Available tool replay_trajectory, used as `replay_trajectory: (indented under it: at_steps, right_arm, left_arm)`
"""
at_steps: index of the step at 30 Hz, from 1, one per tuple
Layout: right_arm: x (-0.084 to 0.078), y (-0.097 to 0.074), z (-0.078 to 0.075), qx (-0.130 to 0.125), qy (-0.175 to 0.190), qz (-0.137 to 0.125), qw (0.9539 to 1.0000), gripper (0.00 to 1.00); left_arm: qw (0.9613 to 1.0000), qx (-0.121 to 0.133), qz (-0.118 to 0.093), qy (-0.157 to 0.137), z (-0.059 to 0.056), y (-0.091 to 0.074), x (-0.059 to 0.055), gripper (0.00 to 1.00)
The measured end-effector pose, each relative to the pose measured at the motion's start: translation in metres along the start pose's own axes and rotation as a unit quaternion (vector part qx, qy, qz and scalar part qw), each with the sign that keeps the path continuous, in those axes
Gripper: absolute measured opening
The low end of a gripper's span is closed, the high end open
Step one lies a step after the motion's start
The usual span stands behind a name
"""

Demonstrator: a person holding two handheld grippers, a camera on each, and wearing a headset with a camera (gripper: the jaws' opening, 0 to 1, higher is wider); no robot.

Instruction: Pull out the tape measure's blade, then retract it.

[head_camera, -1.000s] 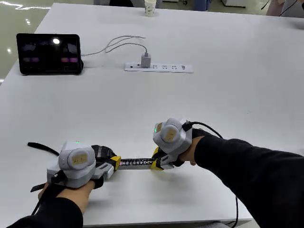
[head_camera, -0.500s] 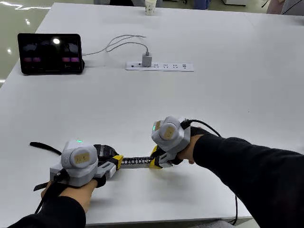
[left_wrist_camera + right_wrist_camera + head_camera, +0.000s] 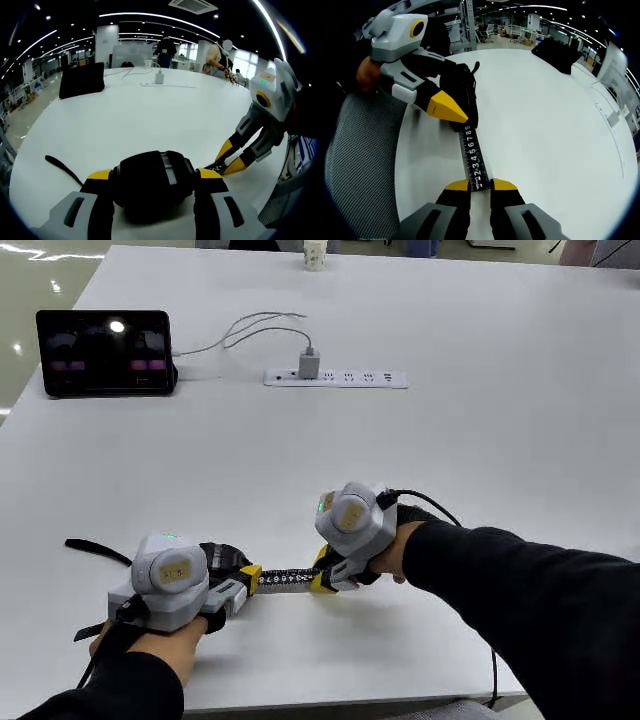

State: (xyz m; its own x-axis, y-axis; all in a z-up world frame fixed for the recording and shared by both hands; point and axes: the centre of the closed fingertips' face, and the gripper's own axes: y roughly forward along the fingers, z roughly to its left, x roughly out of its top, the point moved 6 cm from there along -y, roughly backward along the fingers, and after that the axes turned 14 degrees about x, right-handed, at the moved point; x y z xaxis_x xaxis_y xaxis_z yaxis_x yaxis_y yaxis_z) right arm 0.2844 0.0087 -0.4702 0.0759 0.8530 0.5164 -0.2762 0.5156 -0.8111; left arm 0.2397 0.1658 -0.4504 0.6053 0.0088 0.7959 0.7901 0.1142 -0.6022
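We hold the tape measure's black case (image 3: 151, 187) clamped between the jaws of the left gripper (image 3: 155, 175), close to the near edge of the white table (image 3: 450, 440). From it the blade (image 3: 471, 155) lies flat on the table and reaches the right gripper (image 3: 480, 186), whose jaws pinch its tip. Less blade shows than a second ago: the right gripper has drawn nearer the case. Beyond lie a power strip (image 3: 336, 379), a dark tablet (image 3: 102, 351) and a paper cup (image 3: 315, 254).
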Motion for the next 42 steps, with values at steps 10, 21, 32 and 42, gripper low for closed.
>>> replay_trajectory:
  at_steps: [10,21,32,42]
  right_arm:
    - [0.005,0.004,0.001,0.002,-0.006,-0.004,1.0,0.11]
    - [0.012,0.01,0.002,0.004,-0.007,-0.011,0.9999,0.11]
    - [0.015,0.013,0.002,0.004,-0.009,-0.012,0.9999,0.11]
    - [0.022,0.017,0.003,0.004,-0.015,-0.022,0.9996,0.11]
  left_arm:
    - [1.0,0.0,0.002,0.0,0.0,0.0,0.0,0.6]
    - [1.0,0.0,0.004,0.001,0.0,0.0,0.0,0.6]
    - [1.0,0.0,0.006,0.001,-0.001,-0.001,0.0,0.6]
    - [1.0,-0.002,0.006,0.002,-0.001,0.0,0.0,0.6]
